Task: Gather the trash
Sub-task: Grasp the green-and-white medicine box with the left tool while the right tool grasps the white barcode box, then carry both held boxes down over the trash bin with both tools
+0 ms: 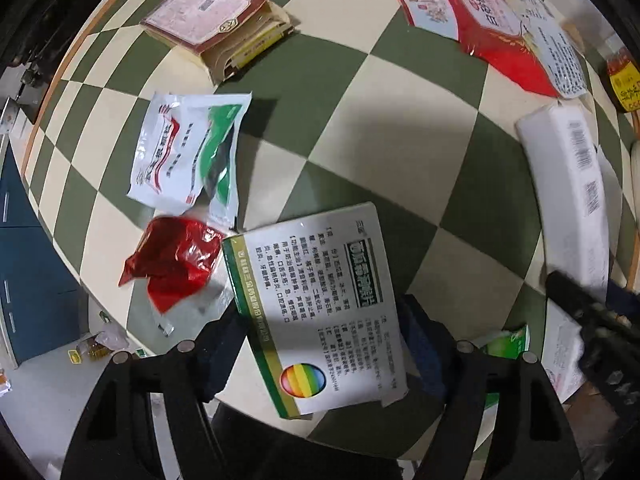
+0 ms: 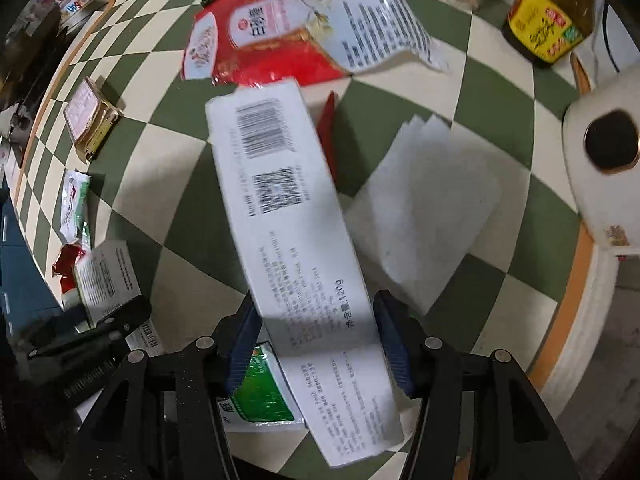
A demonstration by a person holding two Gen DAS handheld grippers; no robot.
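Observation:
My left gripper (image 1: 320, 344) is shut on a white medicine box with a green edge and a rainbow circle (image 1: 320, 308), held above the checkered table. My right gripper (image 2: 316, 336) is shut on a long white box with barcodes (image 2: 288, 216), also lifted; this box shows in the left wrist view (image 1: 572, 188) at the right. Loose trash lies on the table: a crumpled red wrapper (image 1: 176, 260), white and green sachets (image 1: 192, 152), a brown carton (image 1: 216, 28) and a big red bag (image 1: 472, 12). The medicine box and left gripper show in the right wrist view (image 2: 104, 276).
The round green-and-cream checkered table (image 1: 392, 128) has an orange rim. A white paper napkin (image 2: 424, 208), a dark sauce bottle (image 2: 548, 20), a white appliance (image 2: 604, 160) and a green-and-white box (image 2: 260, 396) sit near my right gripper. Blue cabinets (image 1: 24, 256) stand at left.

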